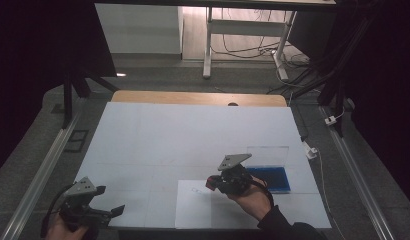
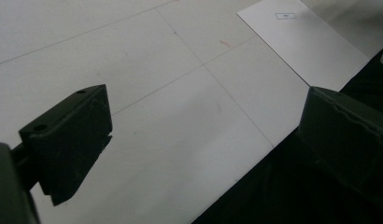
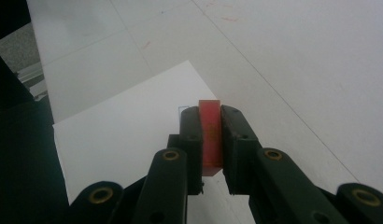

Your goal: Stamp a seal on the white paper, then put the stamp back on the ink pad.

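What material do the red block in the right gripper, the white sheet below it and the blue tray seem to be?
Red block: probably plastic or rubber, with a smooth, slightly glossy face.
White sheet: likely paper, thin, flat and matte with crisp edges.
Blue tray: its dark blue pad looks soft, perhaps an ink pad; the upright lid is see-through, probably clear plastic.

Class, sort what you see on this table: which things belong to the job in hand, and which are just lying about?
In the job:
- small red flat block, clamped in right gripper
- white paper sheet with small printed box

Lying about:
- blue pad in clear open case
- left gripper, open, holding nothing
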A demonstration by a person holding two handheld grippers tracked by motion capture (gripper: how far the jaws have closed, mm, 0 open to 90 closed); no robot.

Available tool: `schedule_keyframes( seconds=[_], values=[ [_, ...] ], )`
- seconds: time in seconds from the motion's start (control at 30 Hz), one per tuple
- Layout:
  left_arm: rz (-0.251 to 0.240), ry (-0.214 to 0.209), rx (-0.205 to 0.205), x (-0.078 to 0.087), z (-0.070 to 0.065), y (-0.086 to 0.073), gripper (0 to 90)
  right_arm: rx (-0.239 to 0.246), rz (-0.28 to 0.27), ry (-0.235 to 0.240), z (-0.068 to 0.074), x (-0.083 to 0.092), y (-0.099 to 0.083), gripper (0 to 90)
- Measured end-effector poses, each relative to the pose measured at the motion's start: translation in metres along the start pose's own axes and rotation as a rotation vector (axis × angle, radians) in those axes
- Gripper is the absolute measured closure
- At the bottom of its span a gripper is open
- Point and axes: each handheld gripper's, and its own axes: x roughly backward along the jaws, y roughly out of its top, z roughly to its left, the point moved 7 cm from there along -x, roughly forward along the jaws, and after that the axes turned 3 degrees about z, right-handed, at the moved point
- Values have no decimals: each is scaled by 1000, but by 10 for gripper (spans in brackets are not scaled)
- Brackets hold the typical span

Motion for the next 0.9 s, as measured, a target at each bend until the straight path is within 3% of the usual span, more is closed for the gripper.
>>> schedule_keyframes(
  seconds=[0.9],
  values=[
    [-1, 0, 1, 0, 0, 0, 32, -61, -23, -65, -22, 30, -17, 796]
  ],
)
